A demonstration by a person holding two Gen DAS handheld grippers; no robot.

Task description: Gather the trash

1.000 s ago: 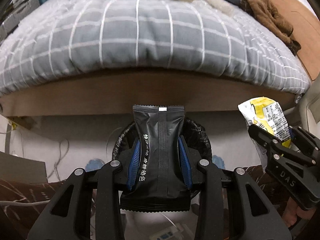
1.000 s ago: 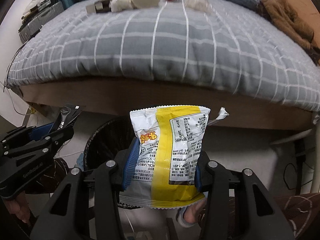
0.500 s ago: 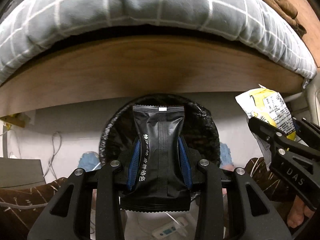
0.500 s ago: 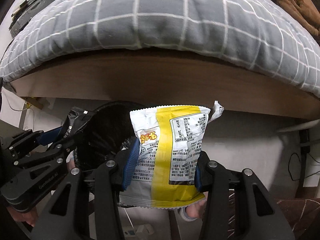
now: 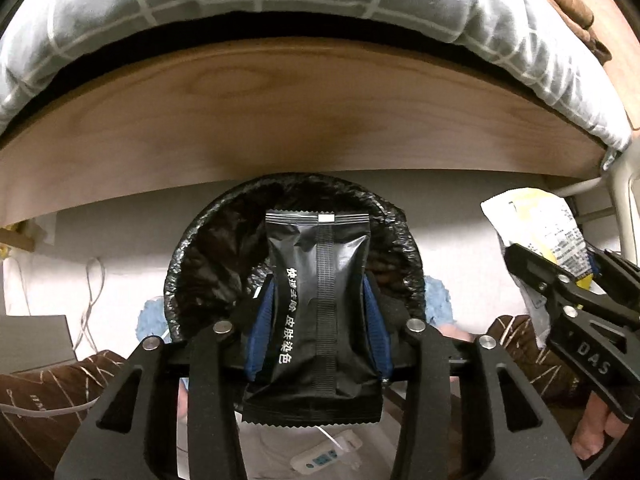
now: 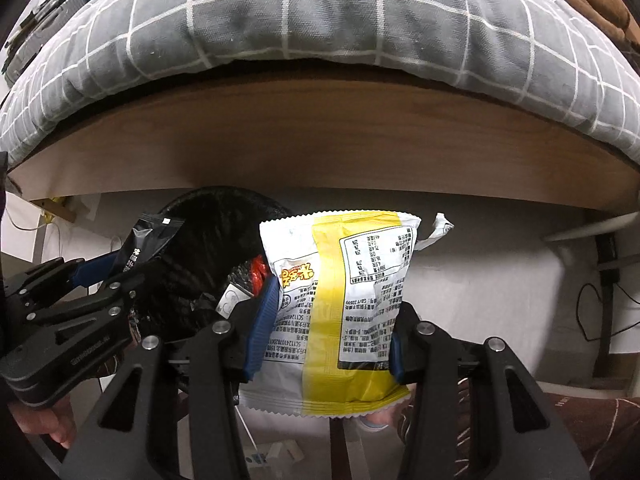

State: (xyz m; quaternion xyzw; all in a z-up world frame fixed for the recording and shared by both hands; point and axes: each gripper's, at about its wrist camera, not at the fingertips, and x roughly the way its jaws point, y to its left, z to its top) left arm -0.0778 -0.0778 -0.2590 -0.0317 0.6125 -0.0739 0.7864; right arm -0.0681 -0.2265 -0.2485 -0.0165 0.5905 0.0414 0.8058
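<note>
Left wrist view puts the left tool [image 5: 318,316] directly over the black-lined bin [image 5: 192,264], whose mouth fills the centre of the frame from about 9 to 3 o'clock around the tool. Between the blue pads stands the black sachet [image 5: 320,300], its long axis running 12 to 6 o'clock along the fingers, its sealed top edge pointing into the bin. The jaws are opening, with the sachet still between them and the pads beginning to part from its sides, so a drop from here should fall inside the liner. Further right, at 3 o'clock, the right tool [image 5: 560,272] shows side-on with its packet. In the right wrist view, the left tool [image 6: 100,276] sits at 9 o'clock over the bin [image 6: 208,232], and the yellow and white snack bag [image 6: 340,300] is clamped upright in the right tool [image 6: 326,328], long axis also 12 to 6 o'clock. Here the bin lies toward 10 o'clock from the bag, partly behind it, so the left hand is plainly the nearer; the right would likely need to shift toward 9 o'clock before letting go. Above both runs the wooden bed frame [image 6: 320,140].
</note>
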